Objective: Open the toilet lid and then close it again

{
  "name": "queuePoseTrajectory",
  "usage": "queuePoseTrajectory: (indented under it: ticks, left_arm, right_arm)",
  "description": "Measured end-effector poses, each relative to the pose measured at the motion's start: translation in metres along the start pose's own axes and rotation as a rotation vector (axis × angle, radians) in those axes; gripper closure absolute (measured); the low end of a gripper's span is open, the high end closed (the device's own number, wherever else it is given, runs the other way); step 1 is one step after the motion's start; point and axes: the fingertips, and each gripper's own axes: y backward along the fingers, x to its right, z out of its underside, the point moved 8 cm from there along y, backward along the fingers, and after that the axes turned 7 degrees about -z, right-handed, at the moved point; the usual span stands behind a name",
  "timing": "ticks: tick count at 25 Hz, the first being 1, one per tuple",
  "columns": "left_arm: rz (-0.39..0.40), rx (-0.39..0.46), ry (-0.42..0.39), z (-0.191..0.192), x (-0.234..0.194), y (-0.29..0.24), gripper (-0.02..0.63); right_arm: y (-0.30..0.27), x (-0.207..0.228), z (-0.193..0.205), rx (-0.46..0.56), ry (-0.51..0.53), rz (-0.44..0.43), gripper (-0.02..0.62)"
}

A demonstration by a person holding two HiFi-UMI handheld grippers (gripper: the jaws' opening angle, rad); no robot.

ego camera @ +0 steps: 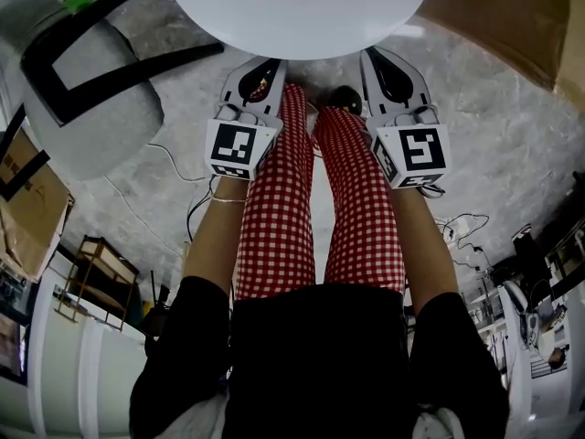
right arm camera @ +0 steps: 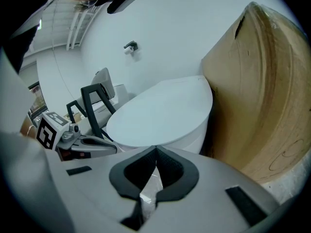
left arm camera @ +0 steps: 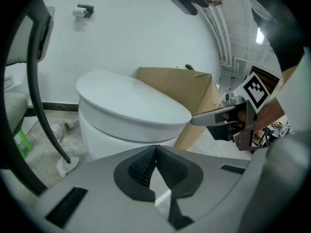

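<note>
The white toilet's lid (ego camera: pixel 297 7) lies down flat on the bowl; it also shows in the left gripper view as the lid (left arm camera: pixel 131 98) and in the right gripper view as the lid (right arm camera: pixel 160 113). My left gripper (ego camera: pixel 271 66) is shut on nothing, its tip just short of the lid's front edge, left of centre. My right gripper (ego camera: pixel 373 57) is also shut and empty, at the front edge right of centre. Each gripper's own black pads meet: left gripper (left arm camera: pixel 156 147), right gripper (right arm camera: pixel 155 148). Neither touches the lid as far as I can see.
A large cardboard box (ego camera: pixel 498 16) leans right of the toilet. A grey chair with a black frame (ego camera: pixel 82 71) stands at its left. A paper holder (left arm camera: pixel 83 9) hangs on the white wall. Cables (ego camera: pixel 183 176) trail on the concrete floor beside the person's checked trousers (ego camera: pixel 274 218).
</note>
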Motion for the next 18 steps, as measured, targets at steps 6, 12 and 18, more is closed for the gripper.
queuePoseTrajectory:
  ticks: [6,12,18]
  left_arm:
    - [-0.013,-0.005,-0.002,-0.005,0.000,0.008,0.603]
    - [-0.017,-0.003,-0.008,-0.009,0.003,0.016,0.603]
    - [-0.010,0.004,-0.028,-0.019,0.008,0.024,0.603]
  right_arm:
    - [0.001,-0.001,0.002,0.012,-0.020,-0.017,0.575]
    - [0.005,-0.009,0.000,0.015,-0.030,-0.043,0.575]
    - [0.015,-0.012,-0.008,0.053,-0.053,-0.044,0.575]
